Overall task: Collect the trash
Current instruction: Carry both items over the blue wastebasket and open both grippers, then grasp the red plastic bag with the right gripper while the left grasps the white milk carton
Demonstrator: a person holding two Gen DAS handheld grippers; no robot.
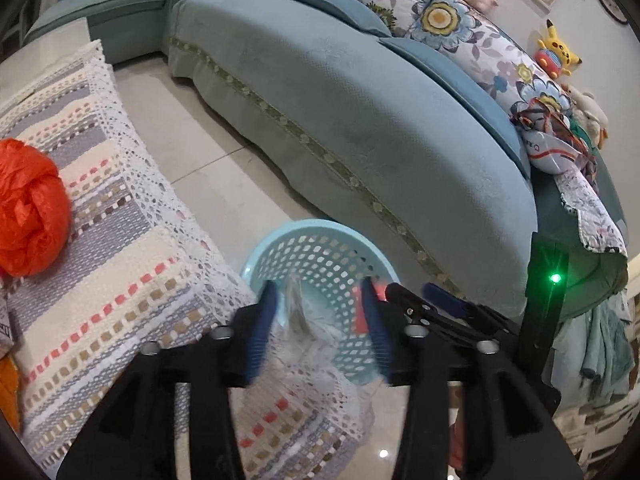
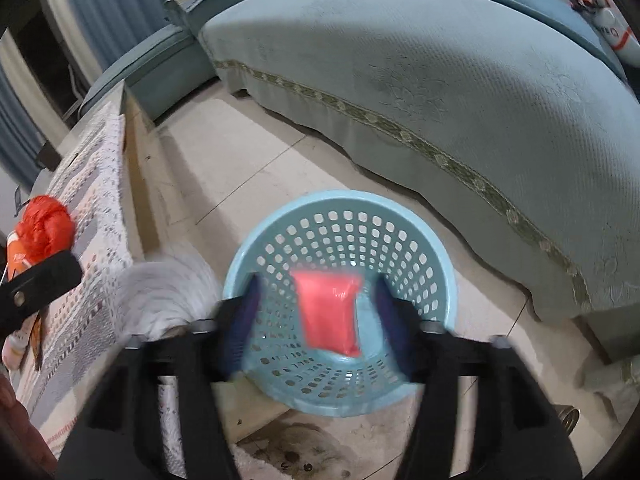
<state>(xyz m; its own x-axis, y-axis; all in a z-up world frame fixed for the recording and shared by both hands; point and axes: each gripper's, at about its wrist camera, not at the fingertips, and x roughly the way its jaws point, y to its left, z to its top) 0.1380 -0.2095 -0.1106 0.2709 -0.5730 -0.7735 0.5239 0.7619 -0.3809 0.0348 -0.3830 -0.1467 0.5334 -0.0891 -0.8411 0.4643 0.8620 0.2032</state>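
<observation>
A light blue perforated basket (image 2: 436, 248) stands on the tiled floor between the table and the sofa; it also shows in the left wrist view (image 1: 316, 252). A blurred pink-red packet (image 2: 330, 312) is in mid-air inside the basket, between my right gripper's (image 2: 316, 316) open jaws and untouched by them. My left gripper (image 1: 320, 320) is open over the table's corner by the basket rim, with a clear crumpled wrapper (image 1: 298, 312) between its jaws. A crumpled orange plastic bag (image 1: 30, 208) lies on the tablecloth at the left, also seen in the right wrist view (image 2: 46, 228).
A teal sofa (image 1: 360, 120) with floral cushions curves behind the basket. The low table carries a striped lace-edged cloth (image 1: 120, 240). My right gripper's body (image 1: 460, 312) shows beside the left one. Stained floor (image 2: 296, 448) lies below the basket.
</observation>
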